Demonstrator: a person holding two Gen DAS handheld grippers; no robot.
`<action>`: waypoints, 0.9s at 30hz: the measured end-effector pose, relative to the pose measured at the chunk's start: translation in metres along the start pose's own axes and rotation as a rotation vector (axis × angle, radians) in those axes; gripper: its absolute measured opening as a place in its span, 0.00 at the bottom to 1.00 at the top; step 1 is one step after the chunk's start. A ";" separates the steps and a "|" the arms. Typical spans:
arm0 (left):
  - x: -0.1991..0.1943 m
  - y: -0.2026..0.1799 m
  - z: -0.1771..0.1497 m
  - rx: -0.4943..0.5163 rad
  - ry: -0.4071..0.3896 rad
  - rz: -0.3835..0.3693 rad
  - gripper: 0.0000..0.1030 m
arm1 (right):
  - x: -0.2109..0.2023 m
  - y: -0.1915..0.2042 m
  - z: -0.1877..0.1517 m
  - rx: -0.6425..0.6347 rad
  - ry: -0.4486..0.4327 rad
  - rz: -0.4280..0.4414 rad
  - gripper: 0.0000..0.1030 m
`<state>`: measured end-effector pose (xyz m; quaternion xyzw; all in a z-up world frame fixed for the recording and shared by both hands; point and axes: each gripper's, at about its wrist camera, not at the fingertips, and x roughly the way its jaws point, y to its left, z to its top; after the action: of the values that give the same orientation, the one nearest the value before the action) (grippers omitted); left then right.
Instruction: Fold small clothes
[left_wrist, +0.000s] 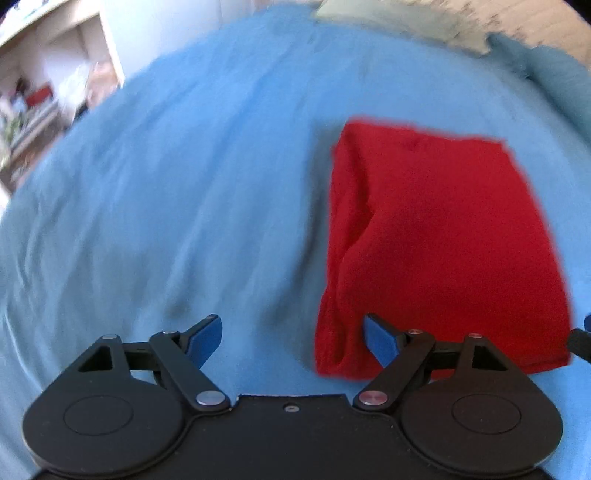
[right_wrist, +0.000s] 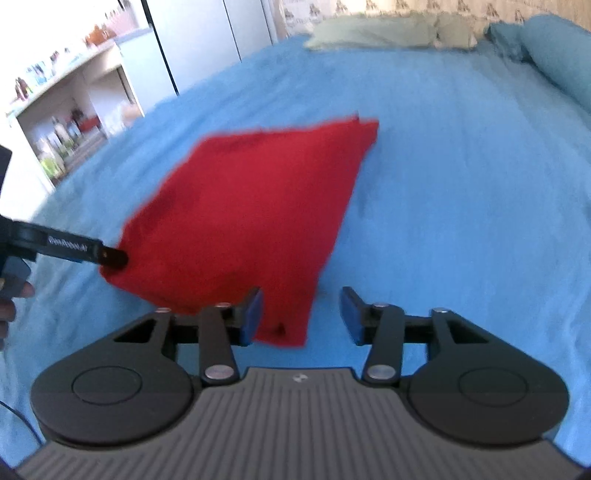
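Observation:
A red garment (left_wrist: 439, 236) lies folded into a rough rectangle on the blue bedsheet (left_wrist: 184, 184). My left gripper (left_wrist: 293, 339) stands open at the garment's near left corner; its right finger overlaps the red edge and its left finger is over bare sheet. In the right wrist view the same red garment (right_wrist: 251, 206) lies ahead, and its near corner reaches between the jaws of my right gripper (right_wrist: 302, 315). That gripper is open, and the blue pads do not press the cloth. One of the left gripper's fingers (right_wrist: 110, 256) rests at the garment's left corner.
The blue sheet (right_wrist: 461, 184) covers a wide bed. A pale green pillow (right_wrist: 373, 35) and a blue pillow (right_wrist: 554, 55) lie at the far end. Shelves with bottles and jars (right_wrist: 62, 129) stand beyond the bed's left edge. A hand (right_wrist: 7, 306) shows at the left.

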<state>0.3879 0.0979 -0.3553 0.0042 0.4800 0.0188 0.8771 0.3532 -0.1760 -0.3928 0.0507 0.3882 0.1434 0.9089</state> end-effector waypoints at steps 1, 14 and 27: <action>-0.010 0.001 0.005 0.014 -0.041 -0.013 0.96 | -0.008 -0.001 0.007 0.012 -0.021 0.008 0.89; 0.079 0.030 0.088 -0.165 0.176 -0.408 0.78 | 0.046 -0.069 0.084 0.390 0.125 0.187 1.00; 0.103 0.006 0.075 -0.077 0.231 -0.460 0.43 | 0.117 -0.068 0.067 0.517 0.257 0.228 0.66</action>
<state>0.5065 0.1081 -0.4013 -0.1405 0.5642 -0.1626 0.7972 0.4933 -0.2050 -0.4409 0.3048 0.5155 0.1460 0.7874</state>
